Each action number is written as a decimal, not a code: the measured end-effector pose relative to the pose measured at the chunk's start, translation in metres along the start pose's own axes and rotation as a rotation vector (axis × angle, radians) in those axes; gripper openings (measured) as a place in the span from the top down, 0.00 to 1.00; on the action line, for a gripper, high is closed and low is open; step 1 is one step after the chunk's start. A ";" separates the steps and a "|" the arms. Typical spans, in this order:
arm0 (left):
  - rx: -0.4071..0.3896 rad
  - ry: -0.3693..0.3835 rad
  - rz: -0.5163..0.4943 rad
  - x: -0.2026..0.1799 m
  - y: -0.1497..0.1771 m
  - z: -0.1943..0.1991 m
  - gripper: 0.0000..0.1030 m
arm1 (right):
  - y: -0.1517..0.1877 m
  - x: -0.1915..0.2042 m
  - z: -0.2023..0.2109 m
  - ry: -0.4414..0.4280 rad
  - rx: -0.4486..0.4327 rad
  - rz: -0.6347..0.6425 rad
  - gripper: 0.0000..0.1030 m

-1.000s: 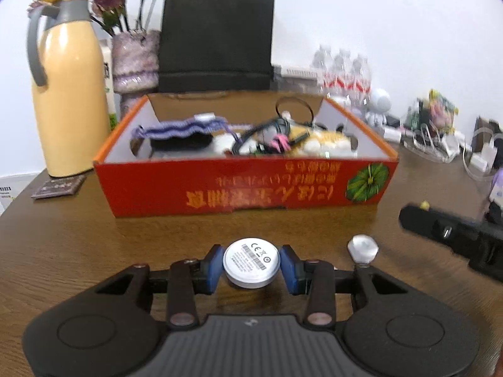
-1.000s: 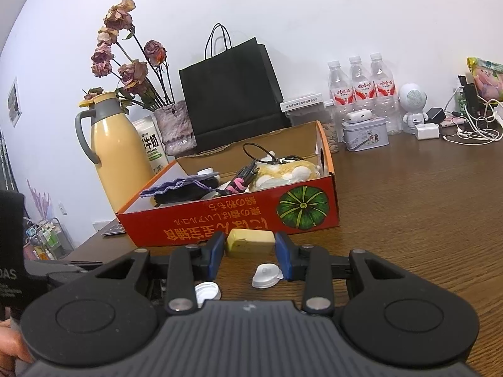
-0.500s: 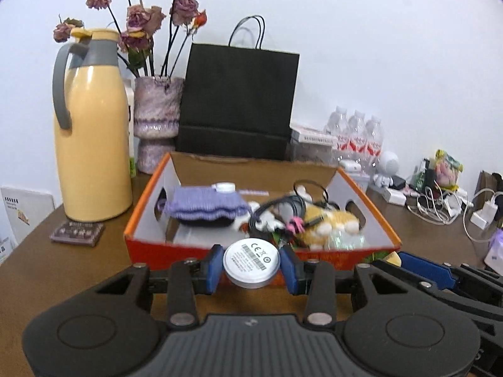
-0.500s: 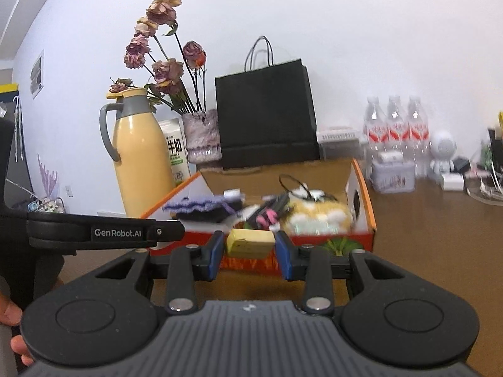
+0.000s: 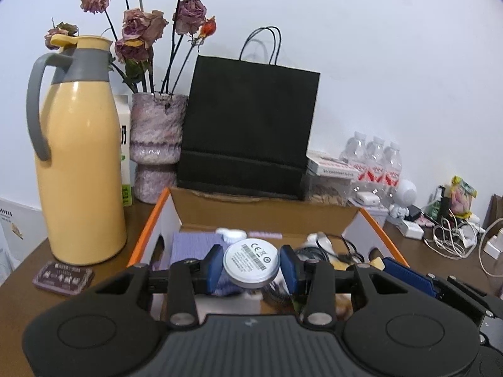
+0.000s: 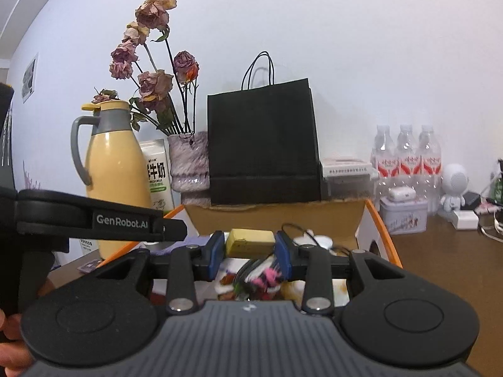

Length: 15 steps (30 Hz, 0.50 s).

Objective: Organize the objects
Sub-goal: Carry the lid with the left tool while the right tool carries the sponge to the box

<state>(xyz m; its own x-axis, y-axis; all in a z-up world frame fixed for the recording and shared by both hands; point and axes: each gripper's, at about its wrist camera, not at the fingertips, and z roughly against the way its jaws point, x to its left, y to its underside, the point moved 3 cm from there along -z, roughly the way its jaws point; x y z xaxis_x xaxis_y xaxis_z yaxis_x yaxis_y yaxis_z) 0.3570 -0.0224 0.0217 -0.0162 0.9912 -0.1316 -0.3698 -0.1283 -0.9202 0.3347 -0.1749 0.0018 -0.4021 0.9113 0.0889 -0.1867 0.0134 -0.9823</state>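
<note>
My left gripper (image 5: 251, 267) is shut on a round white disc (image 5: 251, 263) with a barcode label and holds it above the open cardboard box (image 5: 267, 212), over a purple knitted item (image 5: 193, 245). My right gripper (image 6: 250, 246) is shut on a yellow block (image 6: 250, 241) and holds it above the same box (image 6: 374, 223), over a pink-and-black comb and cables (image 6: 265, 275). The left gripper's body (image 6: 94, 218) shows at the left of the right wrist view. The right gripper's blue finger (image 5: 407, 275) shows at the right of the left wrist view.
Behind the box stand a black paper bag (image 5: 248, 128), a vase of dried roses (image 5: 155, 144) and a yellow thermos jug (image 5: 78, 157). Water bottles (image 6: 405, 157), a tin (image 6: 404, 213), a white robot figure (image 6: 454, 185) and chargers with cables (image 5: 446, 240) lie at the right.
Both grippers rose from the tabletop and moved forward over the box, each still holding its object. The box now lies directly beneath the fingers.
</note>
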 end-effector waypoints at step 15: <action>-0.028 0.007 -0.021 0.012 -0.028 -0.055 0.63 | -0.017 -0.007 -0.063 -0.016 0.060 0.092 0.65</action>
<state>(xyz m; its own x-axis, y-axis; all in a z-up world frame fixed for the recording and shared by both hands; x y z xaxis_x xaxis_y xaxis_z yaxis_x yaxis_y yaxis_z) 0.4181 -0.0083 0.0257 -0.0016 0.9934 -0.1146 -0.3439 -0.1082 -0.9328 0.3974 -0.1559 0.0080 -0.4342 0.9008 0.0015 -0.2017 -0.0956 -0.9748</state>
